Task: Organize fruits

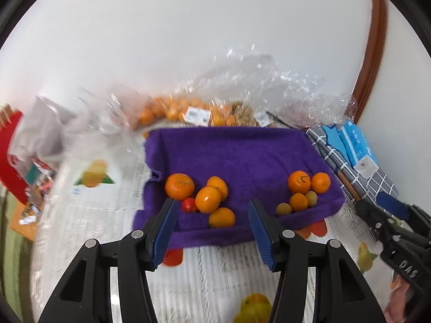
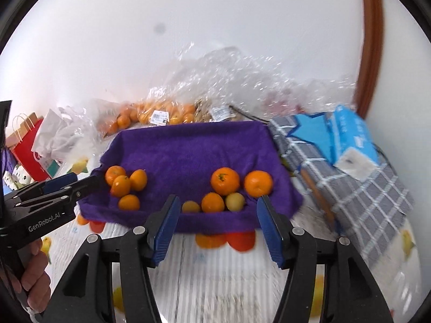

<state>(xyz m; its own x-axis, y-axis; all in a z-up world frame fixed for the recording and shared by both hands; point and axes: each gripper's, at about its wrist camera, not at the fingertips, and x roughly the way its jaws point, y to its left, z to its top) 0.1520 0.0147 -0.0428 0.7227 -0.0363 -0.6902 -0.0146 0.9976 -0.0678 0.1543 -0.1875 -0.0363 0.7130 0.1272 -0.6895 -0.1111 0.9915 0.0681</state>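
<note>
Two clusters of oranges (image 1: pixel 207 198) are lying on a purple towel (image 1: pixel 237 156). The left gripper (image 1: pixel 212 228) and right gripper (image 2: pixel 218 227) are hovering near its front edge, fingers spread wide, gripping nothing.

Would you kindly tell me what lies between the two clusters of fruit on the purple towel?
Nothing: only bare purple towel separates the left cluster from the right cluster, clearest in the left wrist view.
</note>
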